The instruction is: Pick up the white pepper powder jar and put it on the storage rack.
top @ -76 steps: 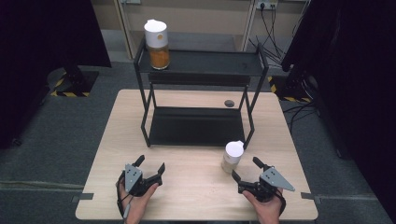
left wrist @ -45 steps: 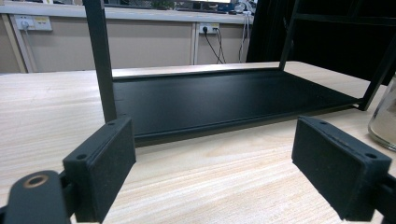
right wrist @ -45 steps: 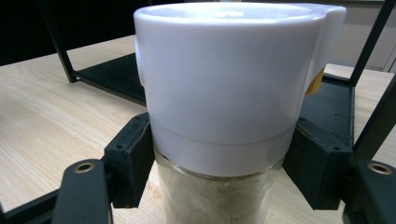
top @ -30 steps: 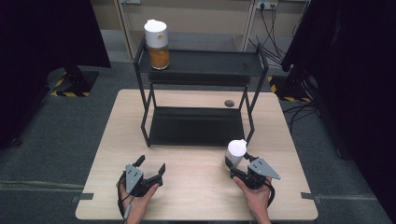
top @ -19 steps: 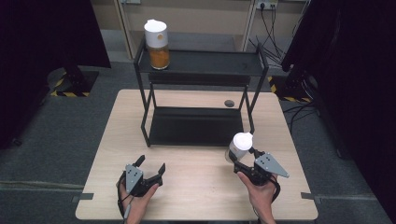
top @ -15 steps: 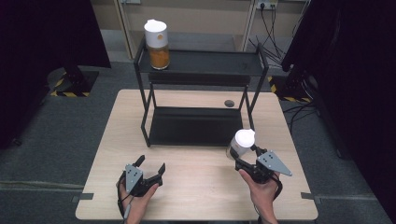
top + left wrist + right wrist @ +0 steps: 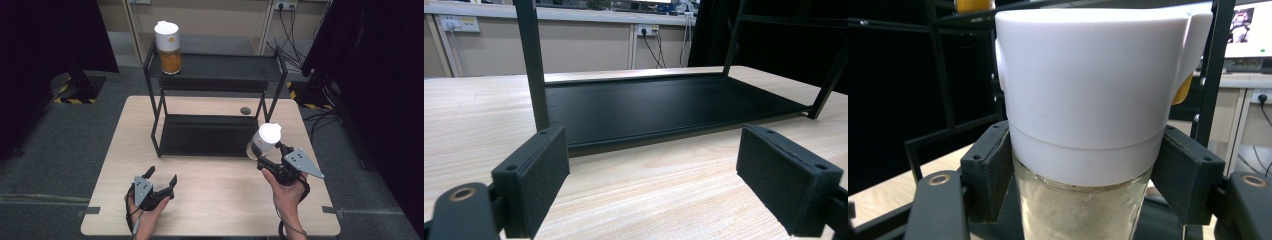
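Right tongs [image 7: 268,159] clamp the white-lidded glass jar of pale powder [image 7: 264,141], carrying it beside the black metal shelf rack [image 7: 216,75]; left tongs [image 7: 159,180] gape wide. Next, probably shelve it.

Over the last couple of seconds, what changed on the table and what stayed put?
The right gripper closed on the white-lidded jar, which stood on the table, and has lifted it toward the black rack. The left gripper stayed open and resting near the table's front edge; the orange-filled jar stayed on the top shelf.

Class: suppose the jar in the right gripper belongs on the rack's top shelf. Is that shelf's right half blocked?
No. The orange-filled jar stands at the top shelf's left end; its right half looks bare. The right gripper holds the white-lidded jar lifted.
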The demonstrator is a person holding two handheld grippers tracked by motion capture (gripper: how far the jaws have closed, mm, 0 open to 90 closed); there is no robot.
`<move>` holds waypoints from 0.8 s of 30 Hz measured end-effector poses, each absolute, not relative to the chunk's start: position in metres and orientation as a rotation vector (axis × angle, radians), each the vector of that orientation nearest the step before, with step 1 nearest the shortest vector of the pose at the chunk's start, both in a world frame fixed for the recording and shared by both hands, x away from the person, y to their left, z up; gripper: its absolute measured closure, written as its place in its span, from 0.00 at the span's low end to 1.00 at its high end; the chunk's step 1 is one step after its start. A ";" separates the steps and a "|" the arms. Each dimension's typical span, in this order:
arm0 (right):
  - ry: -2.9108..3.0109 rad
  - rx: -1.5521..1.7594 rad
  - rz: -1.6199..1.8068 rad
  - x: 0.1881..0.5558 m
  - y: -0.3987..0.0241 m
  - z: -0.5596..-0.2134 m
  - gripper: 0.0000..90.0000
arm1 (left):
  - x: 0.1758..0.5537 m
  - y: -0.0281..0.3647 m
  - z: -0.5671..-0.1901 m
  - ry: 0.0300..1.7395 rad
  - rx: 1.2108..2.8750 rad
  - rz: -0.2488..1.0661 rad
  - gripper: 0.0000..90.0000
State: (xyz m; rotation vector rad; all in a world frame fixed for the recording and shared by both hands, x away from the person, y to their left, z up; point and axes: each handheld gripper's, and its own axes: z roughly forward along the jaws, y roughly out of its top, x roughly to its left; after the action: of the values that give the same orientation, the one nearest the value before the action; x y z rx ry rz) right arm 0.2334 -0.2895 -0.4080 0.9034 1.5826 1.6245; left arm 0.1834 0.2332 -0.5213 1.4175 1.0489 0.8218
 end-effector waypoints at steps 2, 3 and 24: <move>1.574 0.900 1.630 0.234 -0.290 -0.403 0.34 | 0.183 0.233 -0.521 1.049 1.417 0.822 0.14; 1.570 0.897 1.630 0.235 -0.290 -0.401 0.34 | 0.183 0.233 -0.521 1.049 1.418 0.822 0.14; 1.498 0.871 1.646 0.247 -0.285 -0.356 0.34 | 0.183 0.233 -0.522 1.049 1.413 0.821 0.14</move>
State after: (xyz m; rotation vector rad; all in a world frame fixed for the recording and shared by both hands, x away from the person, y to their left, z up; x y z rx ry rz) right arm 0.2470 -0.2846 -0.3561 0.8705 1.4978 1.6463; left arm 0.1834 0.2328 -0.5218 1.4131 1.0491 0.8214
